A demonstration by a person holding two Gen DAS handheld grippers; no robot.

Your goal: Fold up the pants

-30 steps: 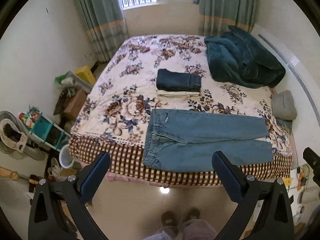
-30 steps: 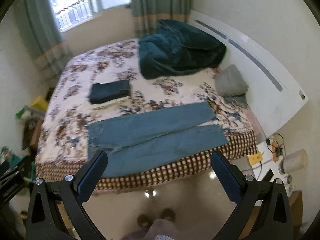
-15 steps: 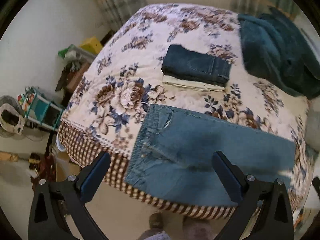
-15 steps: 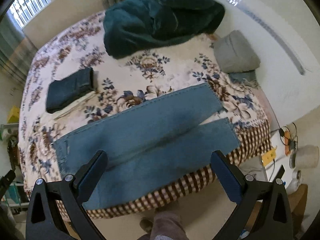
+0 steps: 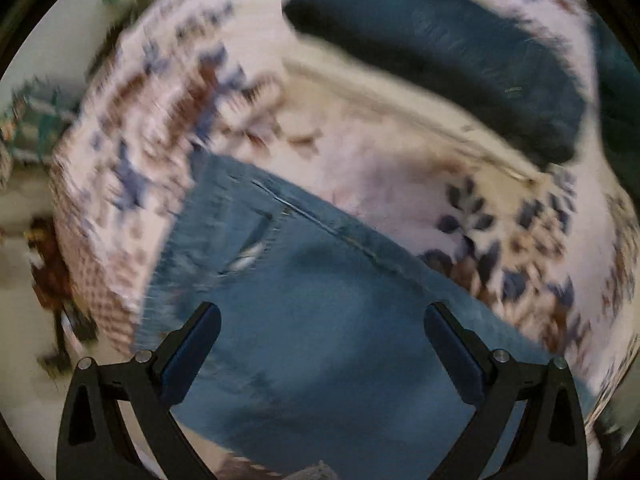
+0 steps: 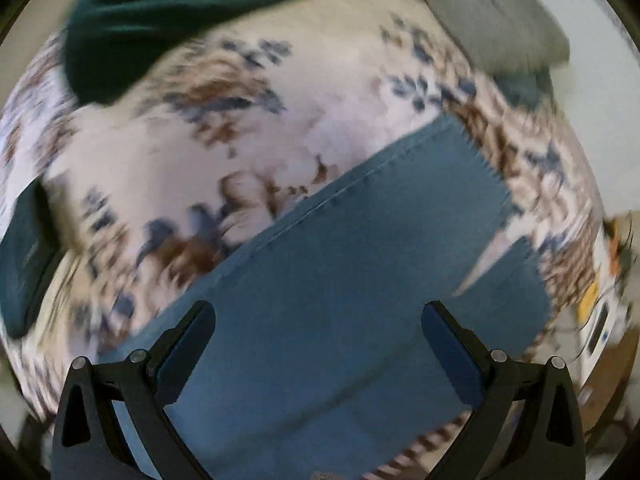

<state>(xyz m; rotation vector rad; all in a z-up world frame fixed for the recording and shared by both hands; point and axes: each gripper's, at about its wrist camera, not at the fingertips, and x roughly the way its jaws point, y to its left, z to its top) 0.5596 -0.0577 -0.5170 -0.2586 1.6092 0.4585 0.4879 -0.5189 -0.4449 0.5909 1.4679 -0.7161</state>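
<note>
Jeans (image 5: 320,320) flat — both grippers agape

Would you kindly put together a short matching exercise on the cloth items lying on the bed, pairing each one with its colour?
Things:
1. spread-out jeans
2. folded pants farther back on the bed
3. bunched blanket
4. pillow near the bed's far corner

Colours:
A. grey
B. dark teal green
C. light blue denim
D. dark navy

Pairs: 1-C, 2-D, 3-B, 4-A

Both the left gripper and the right gripper hang open over the jeans, holding nothing.
</note>
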